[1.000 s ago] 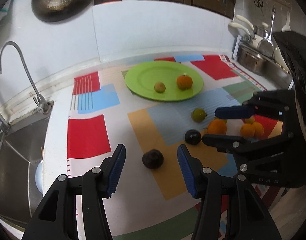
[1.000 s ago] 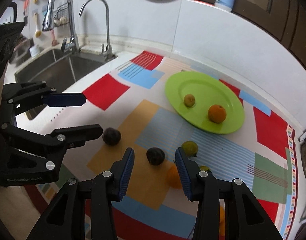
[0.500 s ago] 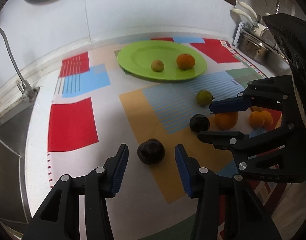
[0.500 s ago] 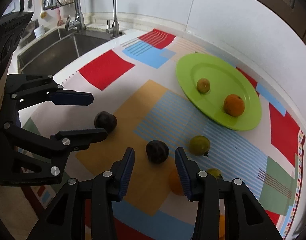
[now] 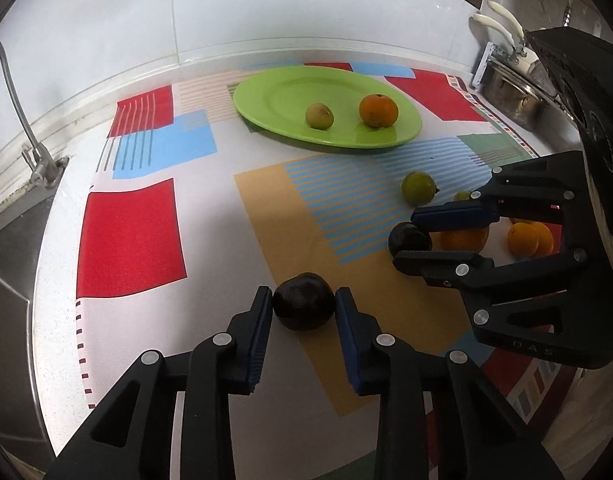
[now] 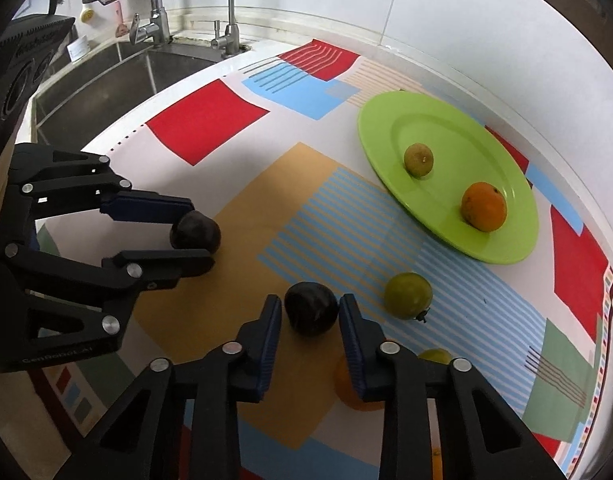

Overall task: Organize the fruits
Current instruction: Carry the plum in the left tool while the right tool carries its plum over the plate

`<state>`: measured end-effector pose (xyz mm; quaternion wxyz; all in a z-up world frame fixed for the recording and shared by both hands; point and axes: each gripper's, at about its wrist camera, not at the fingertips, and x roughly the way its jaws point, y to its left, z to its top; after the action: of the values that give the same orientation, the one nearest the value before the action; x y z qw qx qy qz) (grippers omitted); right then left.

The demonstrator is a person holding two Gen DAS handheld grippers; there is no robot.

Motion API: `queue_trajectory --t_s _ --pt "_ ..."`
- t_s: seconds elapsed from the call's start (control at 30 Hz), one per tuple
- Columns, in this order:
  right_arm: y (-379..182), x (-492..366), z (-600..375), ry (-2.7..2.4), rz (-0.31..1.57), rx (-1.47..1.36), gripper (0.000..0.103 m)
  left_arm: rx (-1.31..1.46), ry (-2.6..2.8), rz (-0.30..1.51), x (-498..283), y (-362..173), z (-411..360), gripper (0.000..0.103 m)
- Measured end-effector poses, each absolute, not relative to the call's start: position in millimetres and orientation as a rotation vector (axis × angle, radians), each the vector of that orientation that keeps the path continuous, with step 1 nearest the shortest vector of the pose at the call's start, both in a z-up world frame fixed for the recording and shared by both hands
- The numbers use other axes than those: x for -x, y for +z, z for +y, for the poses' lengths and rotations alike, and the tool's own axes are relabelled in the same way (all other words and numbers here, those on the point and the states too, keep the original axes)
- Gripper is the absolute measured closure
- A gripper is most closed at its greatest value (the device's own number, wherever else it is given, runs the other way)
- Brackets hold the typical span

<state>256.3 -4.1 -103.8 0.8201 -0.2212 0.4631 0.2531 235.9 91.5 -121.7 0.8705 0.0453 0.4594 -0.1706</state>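
Two hand-held grippers work over a tabletop (image 5: 58, 264) covered by a patchwork cloth (image 5: 134, 236) of red, blue and tan blocks. The left gripper (image 5: 304, 312) sits at 6 o'clock in its own view, and its jaws have just been closing: they now pinch a dark plum (image 5: 303, 301), which rests on the cloth. The right gripper (image 6: 310, 314), likewise at 6 o'clock in its own view, has also just been closing and now clamps a second dark plum (image 6: 311, 314), also down on the cloth.

To do this step well, each hand would likely lift straight up before travelling, so the round fruit does not roll out of the pads or knock its neighbours. The grip should stay centred on the widest part of each plum. The two grippers stand close together, so moving one at a time towards the plate seems safer.

A green plate (image 5: 266, 98) lies at 12 o'clock in the left view, near the wall. It holds a small yellow-green fruit (image 5: 319, 116) and an orange (image 5: 378, 110), side by side but apart. Loose at 3 o'clock lie a green fruit (image 5: 417, 188), a smaller one partly hidden, and several oranges (image 5: 530, 239) behind the right gripper. A sink (image 6: 106, 76) lies at 10 o'clock in the right view.
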Motion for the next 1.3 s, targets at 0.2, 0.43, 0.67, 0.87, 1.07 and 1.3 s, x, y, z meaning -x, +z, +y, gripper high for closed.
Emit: queue_trajectory --t_s 0.2,0.43,0.67,0.87,1.07,1.3 --pt "-100 -255 -8 0.539 0.976 0.426 0.074 -0.094 -0.338 0.937 -231 -113 93 0.071" --pt "-81 -243 -9 0.542 0.918 0.369 0.074 -0.088 -0.302 0.883 -220 -91 95 0.071" --pt "-56 -230 -16 0.529 0.845 0.308 0.074 -0.092 -0.258 0.819 -207 -65 95 0.071" --pt "-37 -220 -25 0.51 0.786 0.259 0.074 -0.077 -0.253 0.761 -199 -40 92 0.071" --pt "-16 -218 -36 0.477 0.72 0.216 0.074 -0.064 -0.262 0.715 -205 -23 85 0.071" --pt "4 -226 -54 0.424 0.665 0.173 0.074 -0.07 -0.278 0.671 -218 -6 72 0.071"
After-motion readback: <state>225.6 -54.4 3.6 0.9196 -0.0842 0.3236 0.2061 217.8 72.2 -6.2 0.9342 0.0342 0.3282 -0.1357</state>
